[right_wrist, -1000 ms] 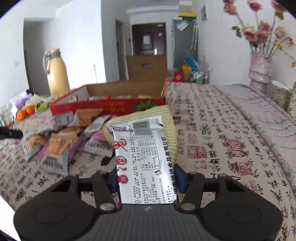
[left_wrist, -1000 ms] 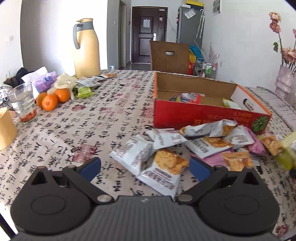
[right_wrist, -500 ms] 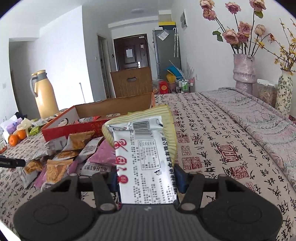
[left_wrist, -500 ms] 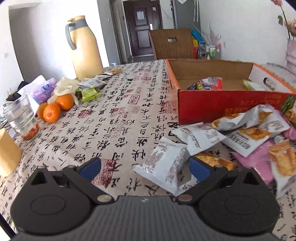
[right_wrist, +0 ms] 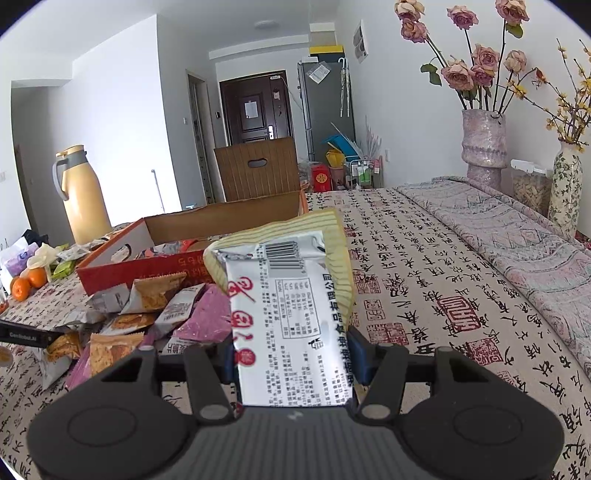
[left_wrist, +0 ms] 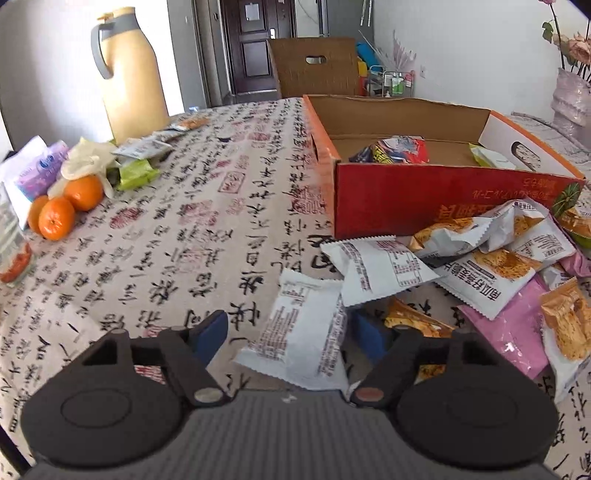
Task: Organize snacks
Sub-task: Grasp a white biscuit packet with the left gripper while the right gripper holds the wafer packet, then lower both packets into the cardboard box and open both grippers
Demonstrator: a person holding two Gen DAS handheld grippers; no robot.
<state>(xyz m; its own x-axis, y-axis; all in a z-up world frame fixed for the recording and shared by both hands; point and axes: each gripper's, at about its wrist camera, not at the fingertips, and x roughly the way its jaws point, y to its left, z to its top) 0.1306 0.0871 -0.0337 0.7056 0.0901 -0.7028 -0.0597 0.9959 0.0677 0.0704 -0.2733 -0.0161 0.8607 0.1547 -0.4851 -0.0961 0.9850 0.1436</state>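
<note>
Left claw [left_wrist: 291, 334] gapes around a white packet [left_wrist: 303, 332]; right claw [right_wrist: 295, 356] clamps a yellow-edged packet [right_wrist: 291, 317].

Home, apartment living/dining area. Evidence: dark entry door [right_wrist: 254, 109] at the end of a short hall, fridge [right_wrist: 325, 107] beside it with papers stuck on, white walls, ceiling lamp [right_wrist: 264, 24]. Tabletop [left_wrist: 192, 221] has a calligraphy-print cloth. On it: thermos jug [left_wrist: 129, 74], oranges [left_wrist: 62, 210], tissue pack [left_wrist: 35, 173], snack packets [left_wrist: 480, 266], open cardboard box [left_wrist: 424, 199]. Wooden chair back [right_wrist: 256, 170] at the far end. Vases [right_wrist: 484, 144] with dried roses [right_wrist: 461, 70] by the wall, jar [right_wrist: 530, 186] of nuts or similar between them. Small cart [right_wrist: 364, 171] with bottles near the fridge. Domestic clutter throughout.
</note>
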